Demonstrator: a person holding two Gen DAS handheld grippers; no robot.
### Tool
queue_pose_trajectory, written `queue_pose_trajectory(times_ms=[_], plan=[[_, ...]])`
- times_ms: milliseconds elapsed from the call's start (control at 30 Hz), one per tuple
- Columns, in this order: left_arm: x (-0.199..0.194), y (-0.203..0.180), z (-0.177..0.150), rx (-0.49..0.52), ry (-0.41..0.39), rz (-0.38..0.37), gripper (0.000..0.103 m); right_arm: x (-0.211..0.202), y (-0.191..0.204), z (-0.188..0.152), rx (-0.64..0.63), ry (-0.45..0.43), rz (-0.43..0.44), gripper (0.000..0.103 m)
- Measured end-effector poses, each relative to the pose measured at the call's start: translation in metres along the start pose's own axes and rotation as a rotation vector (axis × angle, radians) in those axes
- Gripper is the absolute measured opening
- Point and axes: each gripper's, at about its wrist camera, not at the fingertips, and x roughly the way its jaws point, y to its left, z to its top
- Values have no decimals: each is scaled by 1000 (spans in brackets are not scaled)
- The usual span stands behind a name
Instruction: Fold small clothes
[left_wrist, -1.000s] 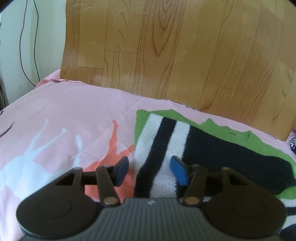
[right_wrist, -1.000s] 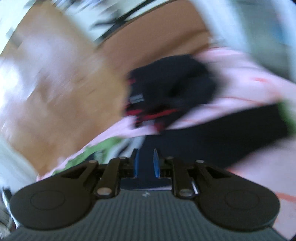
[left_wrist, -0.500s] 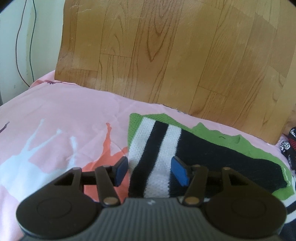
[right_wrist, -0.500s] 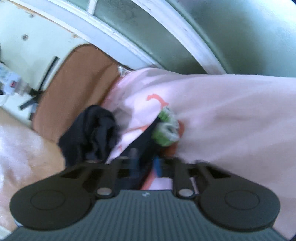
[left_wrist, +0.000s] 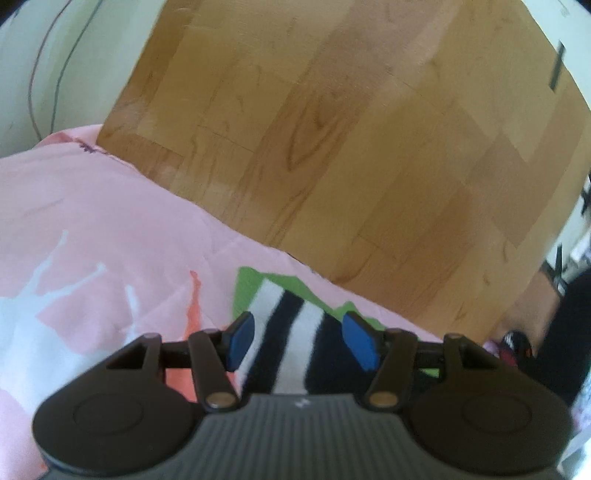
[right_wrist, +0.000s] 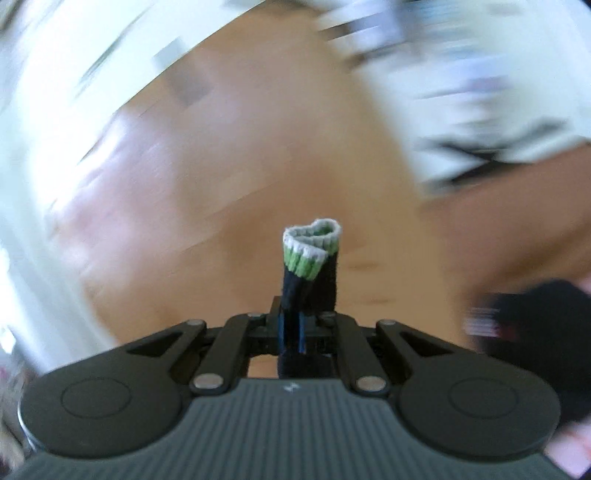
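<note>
Pink sheet lies left of the striped sock, wooden board behind it. Left gripper hovers over the sock's stripes, pads spread, touching nothing; it's tipped up a bit vs a sec ago. Right gripper, pressed together, now pinches a second sock's cuff, swung up off the bed w/ background blurred. Judging: the pair's mate is being brought over for matching.

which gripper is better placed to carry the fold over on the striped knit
Right. The right gripper is already shut on the striped knit, lifted clear. The left gripper is open over the flat part, better for pinning.
</note>
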Motion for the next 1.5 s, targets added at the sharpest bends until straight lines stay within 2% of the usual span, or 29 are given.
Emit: queue_pose_trajectory(times_ms=[67, 167, 233, 333, 367, 400, 467, 500, 567, 633, 700, 767, 833, 900, 967, 1000, 1067, 1133, 1233, 1300, 1367, 1433, 1467, 1500], plan=[[-1, 9, 5, -41, 3, -2, 54, 42, 40, -18, -83, 74, 83, 10], [-3, 22, 12, -90, 1, 1, 54, 98, 84, -70, -172, 231, 180, 10], [-3, 28, 15, -109, 0, 10, 54, 129, 98, -116, -226, 366, 219, 11], [3, 30, 16, -122, 29, 5, 55, 160, 104, -185, -352, 640, 256, 18], [5, 29, 16, -115, 39, 2, 55, 158, 102, -195, -380, 652, 268, 20], [6, 26, 15, -105, 45, 3, 55, 145, 98, -194, -388, 604, 275, 36], [8, 21, 13, -77, 57, 2, 55, 127, 84, -175, -328, 599, 293, 45], [9, 18, 11, -65, 65, -1, 55, 115, 73, -163, -293, 567, 299, 45], [11, 12, 8, -37, 77, -4, 54, 87, 45, -137, -261, 463, 225, 45], [11, 6, 4, -4, 77, -8, 54, 66, 12, -119, -223, 385, 99, 45], [12, -3, -1, 39, 81, -18, 53, 53, -21, -110, -194, 352, -50, 47], [12, -11, -6, 78, 80, -37, 53, 45, -51, -109, -150, 370, -113, 44], [20, -19, -12, 132, 102, 14, 53, 55, -75, -124, -177, 489, -238, 39], [35, -19, -16, 165, 171, 108, 46, 54, -86, -130, -149, 456, -256, 50], [32, -18, -15, 165, 164, 114, 46, 52, -93, -123, -75, 432, -326, 45], [32, -18, -15, 167, 165, 116, 46, 48, -90, -122, -85, 406, -343, 44], [28, -17, -14, 162, 155, 120, 52, 39, -82, -118, -107, 372, -308, 44], [20, -16, -11, 142, 123, 87, 54, 30, -71, -120, -130, 355, -251, 44], [12, -15, -7, 114, 82, 38, 56, 22, -65, -117, -153, 335, -225, 44], [16, -17, -8, 120, 98, 53, 56, 31, -71, -121, -159, 351, -283, 47], [22, -19, -11, 133, 123, 66, 56, 46, -84, -121, -101, 366, -343, 54], [25, -21, -14, 154, 139, 85, 54, 54, -109, -123, 29, 400, -333, 51], [28, -21, -16, 163, 149, 99, 51, 53, -115, -122, 85, 376, -302, 9], [30, -21, -17, 169, 161, 114, 51, 54, -117, -121, 123, 388, -256, 9]])
